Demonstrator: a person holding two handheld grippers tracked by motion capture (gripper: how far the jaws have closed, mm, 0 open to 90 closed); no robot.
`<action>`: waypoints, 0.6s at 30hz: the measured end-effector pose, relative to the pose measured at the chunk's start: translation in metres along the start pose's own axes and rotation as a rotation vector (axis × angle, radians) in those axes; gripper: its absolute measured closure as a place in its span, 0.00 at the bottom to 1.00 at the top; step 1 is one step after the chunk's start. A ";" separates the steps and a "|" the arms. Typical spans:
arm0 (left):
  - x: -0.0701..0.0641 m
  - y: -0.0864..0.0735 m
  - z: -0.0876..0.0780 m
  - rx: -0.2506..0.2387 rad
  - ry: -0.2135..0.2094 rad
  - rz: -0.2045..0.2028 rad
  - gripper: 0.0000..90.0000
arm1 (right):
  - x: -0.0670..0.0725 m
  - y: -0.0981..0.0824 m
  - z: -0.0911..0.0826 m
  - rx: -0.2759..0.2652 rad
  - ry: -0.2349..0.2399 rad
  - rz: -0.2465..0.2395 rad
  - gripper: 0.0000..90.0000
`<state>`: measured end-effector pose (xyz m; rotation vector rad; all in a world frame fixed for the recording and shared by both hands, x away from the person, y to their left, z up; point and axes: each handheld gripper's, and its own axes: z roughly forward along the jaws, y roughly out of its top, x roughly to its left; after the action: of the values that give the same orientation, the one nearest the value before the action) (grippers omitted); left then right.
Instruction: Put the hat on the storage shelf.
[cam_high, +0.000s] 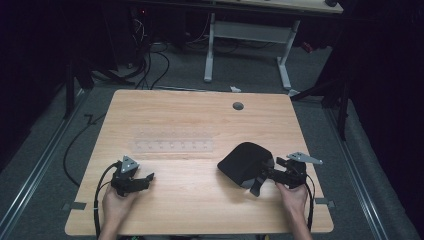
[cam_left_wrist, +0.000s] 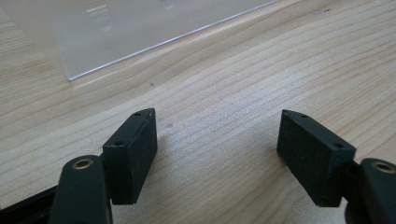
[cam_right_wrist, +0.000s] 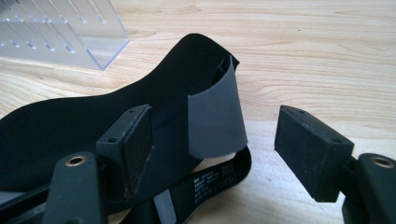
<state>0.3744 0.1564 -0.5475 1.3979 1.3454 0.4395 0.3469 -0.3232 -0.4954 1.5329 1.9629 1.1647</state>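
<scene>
What you have in front of your right gripper (cam_high: 266, 180) is a black sleep mask (cam_high: 245, 163), lying on the right half of the table (cam_high: 200, 200), well apart from the clear plastic rack (cam_high: 172, 146) that sits toward the middle. Judge it as very light, soft and floppy: padded fabric that will sag and fold wherever it hangs free, not fragile, and with enough texture not to slip from rubber pads. In the right gripper view the black fabric (cam_right_wrist: 93, 121) bulges upward, a grey strap (cam_right_wrist: 215, 116) stands in a loop over it, and a black band (cam_right_wrist: 219, 177) with small white print curls beneath. The best place to take hold is probably a thin edge of the padded body or the standing strap loop, since a pinch on the thick middle will likely only squash it. Expect the rest to trail and drag when you lift. Your right jaws stand wide apart and clamp nothing; the left pad (cam_right_wrist: 135, 149) lies over the fabric, whether touching it I cannot tell, and the grey loop rises between the two pads with clear space on its right side. Your left gripper (cam_high: 144, 180) rests low over bare wood at the left of the table, its jaws also wide apart, holding and touching nothing, with the rack's corner (cam_left_wrist: 74, 70) ahead.
</scene>
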 end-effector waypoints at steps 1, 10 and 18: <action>0.000 0.000 0.000 0.000 0.000 0.000 0.32 | 0.000 0.001 0.001 0.002 0.000 -0.009 0.31; 0.000 0.000 0.000 0.000 0.000 0.000 0.32 | 0.002 0.007 0.012 0.031 -0.001 -0.005 0.29; 0.000 0.000 0.000 0.000 0.001 -0.001 0.32 | 0.001 0.010 0.021 0.050 0.001 -0.004 0.28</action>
<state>0.3745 0.1565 -0.5475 1.3971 1.3462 0.4398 0.3679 -0.3135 -0.4998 1.5522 2.0091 1.1237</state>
